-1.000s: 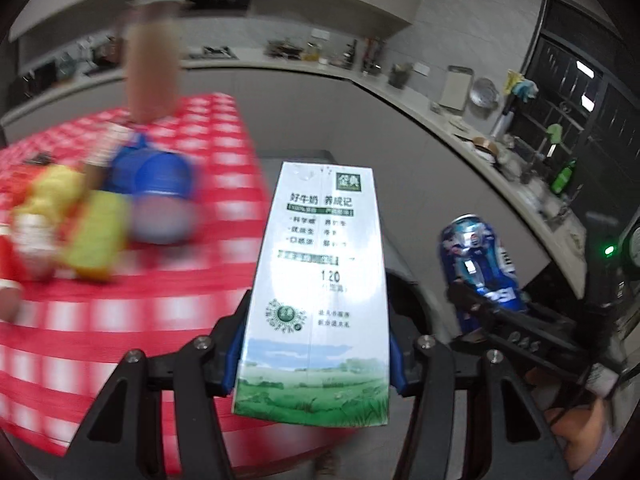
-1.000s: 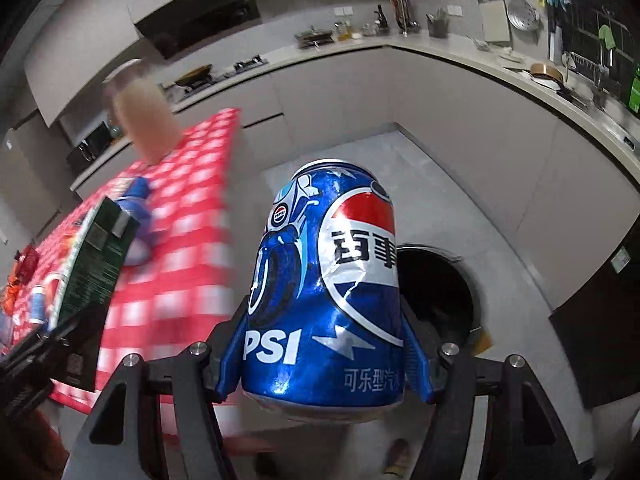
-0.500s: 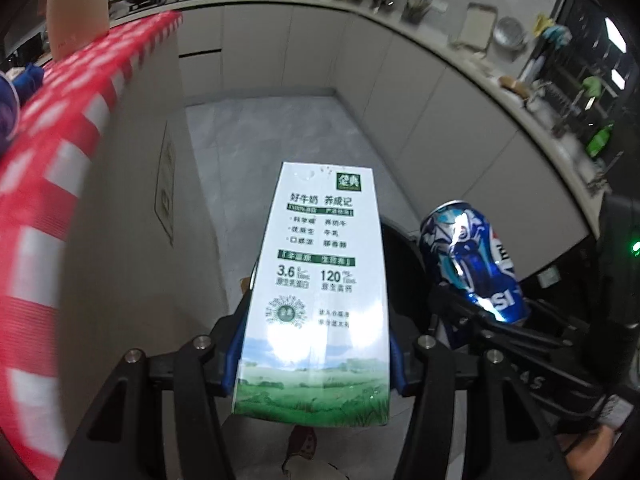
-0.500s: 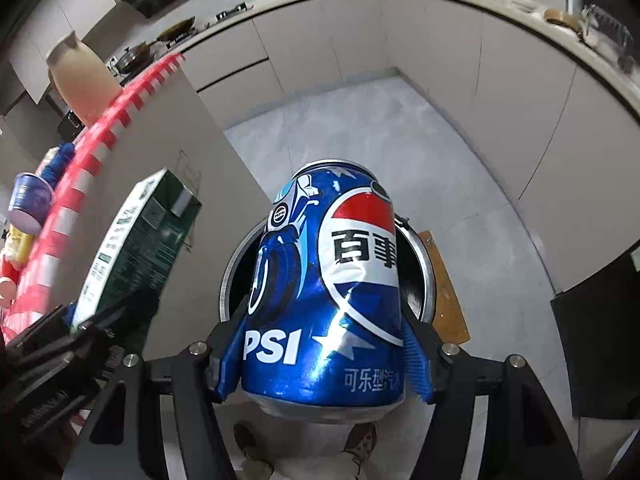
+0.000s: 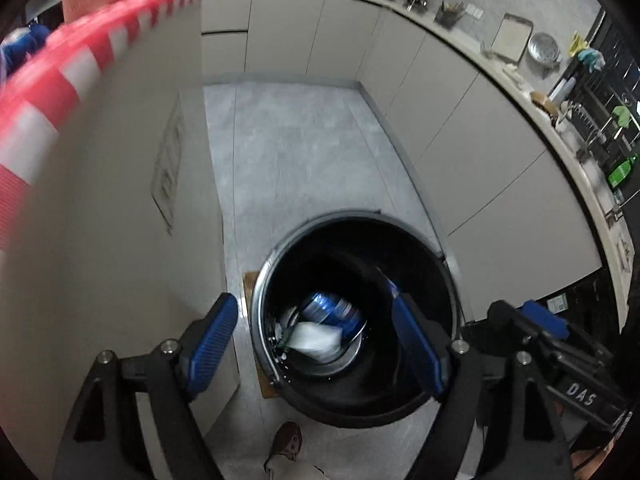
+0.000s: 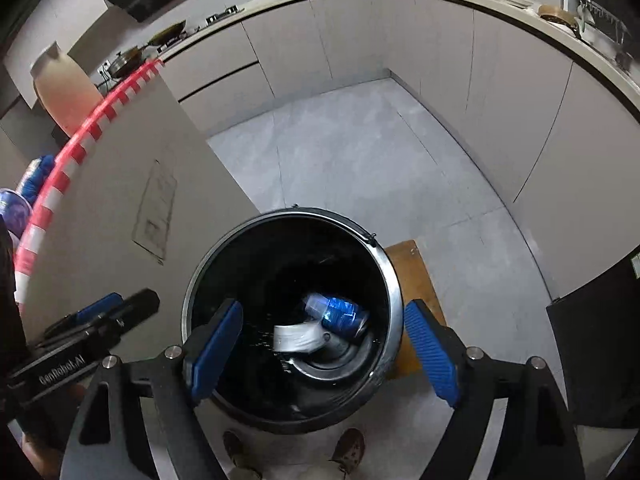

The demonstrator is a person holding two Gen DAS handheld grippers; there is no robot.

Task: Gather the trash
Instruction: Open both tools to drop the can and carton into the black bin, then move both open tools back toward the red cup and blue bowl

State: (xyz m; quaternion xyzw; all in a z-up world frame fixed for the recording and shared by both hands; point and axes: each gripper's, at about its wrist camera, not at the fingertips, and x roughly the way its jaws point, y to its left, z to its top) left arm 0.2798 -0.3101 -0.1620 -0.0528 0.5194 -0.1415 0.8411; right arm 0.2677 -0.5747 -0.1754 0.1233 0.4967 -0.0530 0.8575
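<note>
A round black trash bin with a metal rim stands on the grey floor; it also shows in the right wrist view. At its bottom lie a blue Pepsi can and a white milk carton. My left gripper is open and empty above the bin. My right gripper is open and empty above the bin, to the right of the left one.
The side of the island with the red-checked cloth rises just left of the bin. Grey cabinets curve along the back and right. A wooden board lies under the bin. The person's shoes are below.
Both grippers have opened over the bin. The milk carton and the Pepsi can have dropped from them and now lie at the bin's bottom.
</note>
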